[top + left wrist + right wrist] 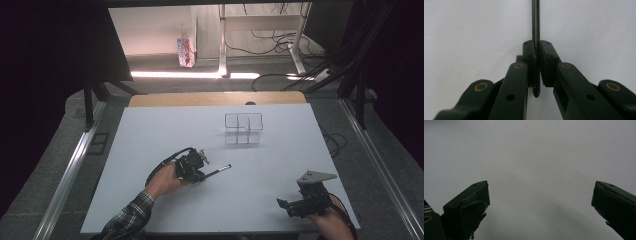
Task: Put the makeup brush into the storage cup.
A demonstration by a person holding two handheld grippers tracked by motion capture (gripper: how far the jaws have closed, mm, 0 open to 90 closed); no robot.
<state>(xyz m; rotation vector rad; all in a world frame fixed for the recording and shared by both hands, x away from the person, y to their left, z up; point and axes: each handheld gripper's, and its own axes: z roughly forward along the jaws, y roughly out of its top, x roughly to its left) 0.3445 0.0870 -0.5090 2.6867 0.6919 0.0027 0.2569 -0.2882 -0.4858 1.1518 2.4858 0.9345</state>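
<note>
A thin black pen (218,171) lies low over the white table (150,135), its pale tip pointing right. My left gripper (202,176) is shut on the pen's near end. In the left gripper view the pen (535,22) runs straight up between the two pads (529,53), which press on it from both sides. A clear wire organizer with compartments (243,128) stands farther back on the table. My right gripper (281,206) rests at the front right with its jaws wide apart; in the right gripper view my right gripper (540,195) has only bare table between its fingers.
Behind the white sheet a strip of wooden tabletop (215,98) shows. Metal rails (75,160) run along both sides. Beyond the table are desk legs, cables and a small carton (185,51) on the floor.
</note>
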